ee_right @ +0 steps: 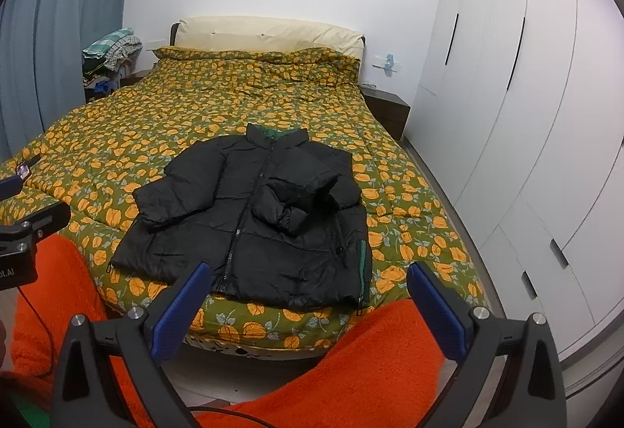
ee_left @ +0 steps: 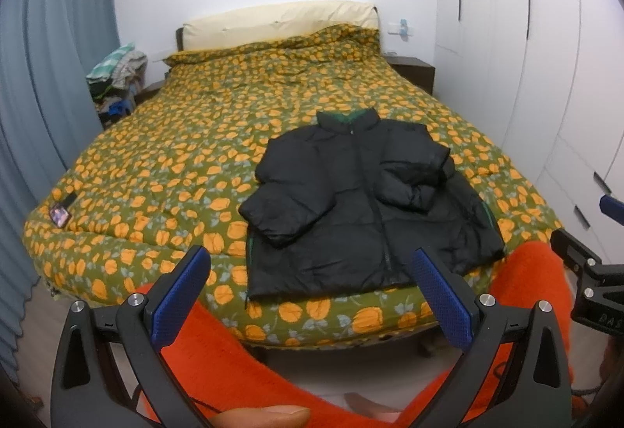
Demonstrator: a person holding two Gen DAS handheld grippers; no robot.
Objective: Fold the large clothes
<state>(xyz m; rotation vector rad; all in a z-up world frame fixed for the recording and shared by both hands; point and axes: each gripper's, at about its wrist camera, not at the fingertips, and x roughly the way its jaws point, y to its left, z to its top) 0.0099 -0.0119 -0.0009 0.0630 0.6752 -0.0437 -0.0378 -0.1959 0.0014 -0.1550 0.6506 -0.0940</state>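
- A black puffer jacket (ee_left: 362, 201) lies front up near the foot edge of a bed (ee_left: 163, 155), in the centre and lower centre of both views.
- The bed carries a quilt with orange flowers on green; a cream headboard (ee_left: 280, 20) sits at upper centre.
- The jacket is zipped, collar pointing toward the headboard, hem toward the camera.
- One sleeve (ee_right: 296, 201), on the right of the frame, is already folded inward across the chest, its cuff just beside the zip.
- The other sleeve (ee_right: 179, 190), on the left of the frame, lies spread outward on the quilt.
- The left gripper (ee_left: 312, 264) is at the bottom of its view, jaws wide apart, holding nothing, short of the hem.
- The right gripper (ee_right: 310, 277) sits likewise at the bottom of its view, jaws spread and empty, above the hem edge.
- Orange fleecy fabric (ee_right: 370, 350), apparently the person's clothing, fills the bottom of both frames.
- A phone (ee_left: 59, 214) lies on the quilt at far left, well apart from the jacket.
- White wardrobe doors (ee_right: 526, 116) line the right side; blue curtains (ee_left: 46, 77) hang at left.
- Judged step: the fold is partly made, with one sleeve in and one to go.
- The next move likely calls for the left gripper to reach the spread sleeve near its cuff, pinch the puffy fabric firmly, and carry it across the chest.
- After that the hem would probably need lifting by both grippers toward the collar.
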